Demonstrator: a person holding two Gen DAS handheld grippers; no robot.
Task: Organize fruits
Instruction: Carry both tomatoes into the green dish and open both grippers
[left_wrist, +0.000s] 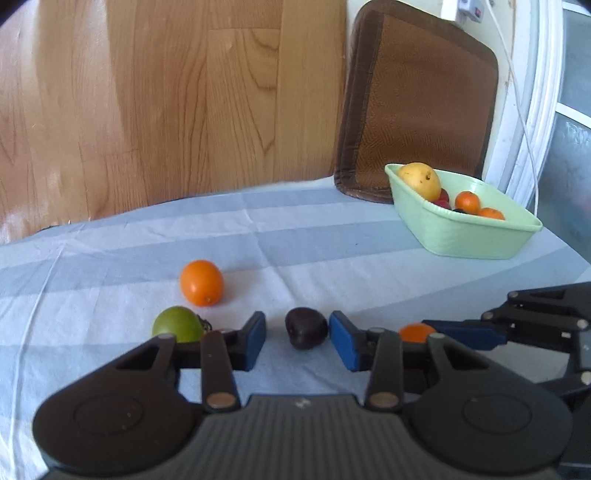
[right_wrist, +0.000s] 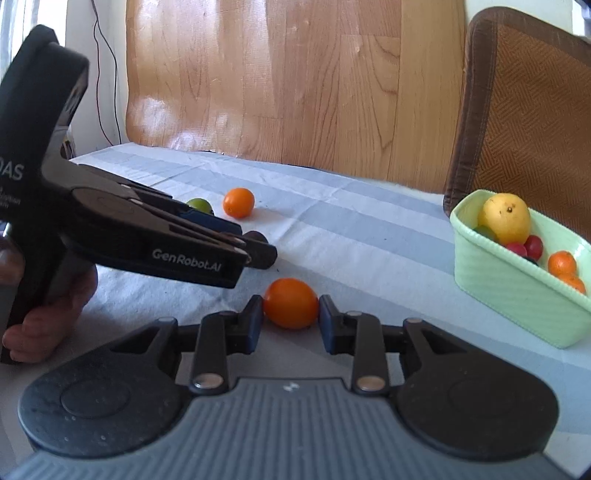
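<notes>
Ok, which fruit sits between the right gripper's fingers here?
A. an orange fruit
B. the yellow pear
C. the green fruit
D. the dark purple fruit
A: in the right wrist view the right gripper has its blue pads against both sides of an orange fruit on the striped cloth; the dark purple fruit lies between the left gripper's fingers instead.

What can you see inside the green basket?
Inside the green basket: a yellow pear, red fruits and oranges. Its near wall hides whatever lies lower down.
</notes>
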